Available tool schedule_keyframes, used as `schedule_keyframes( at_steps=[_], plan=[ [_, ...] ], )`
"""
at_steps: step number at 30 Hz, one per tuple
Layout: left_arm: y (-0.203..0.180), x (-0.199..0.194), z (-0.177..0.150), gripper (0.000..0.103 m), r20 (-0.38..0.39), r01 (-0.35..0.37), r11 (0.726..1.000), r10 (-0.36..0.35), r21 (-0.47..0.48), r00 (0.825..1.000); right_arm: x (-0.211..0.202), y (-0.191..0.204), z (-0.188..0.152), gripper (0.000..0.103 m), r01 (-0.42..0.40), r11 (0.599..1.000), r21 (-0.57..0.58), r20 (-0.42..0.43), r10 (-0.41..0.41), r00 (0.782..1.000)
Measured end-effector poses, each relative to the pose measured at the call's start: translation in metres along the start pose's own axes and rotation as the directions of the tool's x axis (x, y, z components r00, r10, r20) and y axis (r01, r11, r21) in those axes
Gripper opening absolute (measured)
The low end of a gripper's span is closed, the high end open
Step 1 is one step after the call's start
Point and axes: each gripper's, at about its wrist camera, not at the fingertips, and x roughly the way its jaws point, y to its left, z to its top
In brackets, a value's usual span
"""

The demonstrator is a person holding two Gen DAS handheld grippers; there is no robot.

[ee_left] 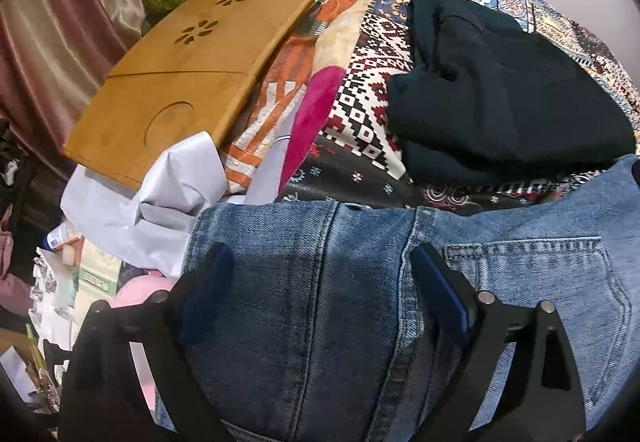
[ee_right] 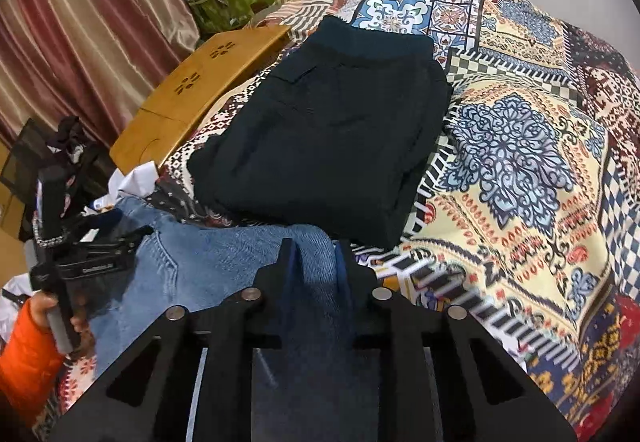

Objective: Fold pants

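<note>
Your left gripper [ee_left: 320,270] stands wide open over the blue jeans [ee_left: 320,322], fingers straddling the seat seam and clamping nothing, the back pocket [ee_left: 532,274] just to their right. Your right gripper [ee_right: 316,258] is pinched tight on a fold of that same denim at the jeans' near edge, the cloth bunched between the pads. The jeans lie across the near side of the patterned bedspread [ee_right: 520,170]. Just beyond them sits a dark folded garment [ee_right: 320,130], its near edge touching or overlapping the denim. A wooden lap tray [ee_left: 192,82] rests farther left. Your left hand [ee_right: 60,318], in an orange sleeve [ee_right: 28,354], grips its tool's handle.
</note>
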Motion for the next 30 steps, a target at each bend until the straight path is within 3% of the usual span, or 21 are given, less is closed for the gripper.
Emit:
schedule_keyframes(
  at_steps=[3, 5, 6, 8, 10, 12, 14, 17, 20, 21, 23, 30],
  plan=[
    [-0.001, 0.003, 0.005, 0.094, -0.013, -0.012, 1.000, 0.012, 0.001, 1.000, -0.011, -0.002, -0.003, 0.014, 0.028, 1.000, 0.004, 0.014, -0.028, 1.000],
    [-0.003, -0.005, 0.007, 0.080, -0.033, 0.009, 1.000, -0.009, 0.015, 0.999, -0.023, 0.000, -0.006, 0.015, 0.048, 0.999, 0.002, 0.011, -0.048, 0.999],
    [-0.006, -0.008, 0.008, 0.078, -0.039, 0.020, 0.999, -0.019, 0.025, 0.999, -0.033, 0.002, -0.009, 0.016, 0.051, 0.999, -0.004, 0.002, -0.051, 0.999],
    [-0.016, -0.027, 0.007, 0.076, -0.019, 0.018, 0.998, -0.017, 0.063, 1.000, -0.050, 0.004, -0.014, 0.030, 0.040, 0.999, -0.014, -0.004, -0.040, 0.999],
    [-0.026, -0.045, 0.005, 0.076, 0.014, 0.046, 0.994, -0.047, 0.103, 0.999, -0.075, 0.007, -0.024, 0.060, 0.046, 0.998, -0.030, 0.035, -0.045, 0.998],
    [-0.037, -0.062, 0.002, 0.079, 0.022, 0.125, 0.986, -0.128, 0.112, 0.991, -0.093, 0.011, -0.034, 0.066, 0.081, 0.996, -0.043, 0.064, -0.078, 0.995],
    [-0.050, -0.074, -0.002, 0.085, 0.039, 0.162, 0.980, -0.168, 0.119, 0.985, -0.111, 0.011, -0.051, 0.068, 0.104, 0.994, -0.039, 0.065, -0.102, 0.993],
    [-0.073, -0.074, -0.014, 0.085, 0.016, 0.170, 0.974, -0.174, 0.151, 0.985, -0.115, 0.009, -0.075, 0.070, 0.110, 0.994, -0.012, 0.033, -0.109, 0.993],
    [-0.093, -0.059, -0.035, 0.086, -0.053, 0.167, 0.969, -0.160, 0.180, 0.986, -0.098, 0.005, -0.109, 0.070, 0.130, 0.991, 0.012, -0.069, -0.129, 0.989],
    [-0.096, -0.059, -0.041, 0.086, -0.039, 0.150, 0.972, -0.145, 0.184, 0.989, -0.092, 0.005, -0.120, 0.070, 0.128, 0.992, 0.017, -0.102, -0.126, 0.987],
    [-0.098, -0.064, -0.047, 0.086, -0.011, 0.116, 0.975, -0.116, 0.189, 0.993, -0.100, 0.009, -0.139, 0.072, 0.142, 0.990, 0.022, -0.029, -0.141, 0.990],
    [-0.109, -0.092, -0.048, 0.086, -0.009, 0.087, 0.968, -0.087, 0.234, 0.996, -0.138, -0.001, -0.166, 0.074, 0.131, 0.982, 0.137, 0.043, -0.138, 0.990]
  ],
)
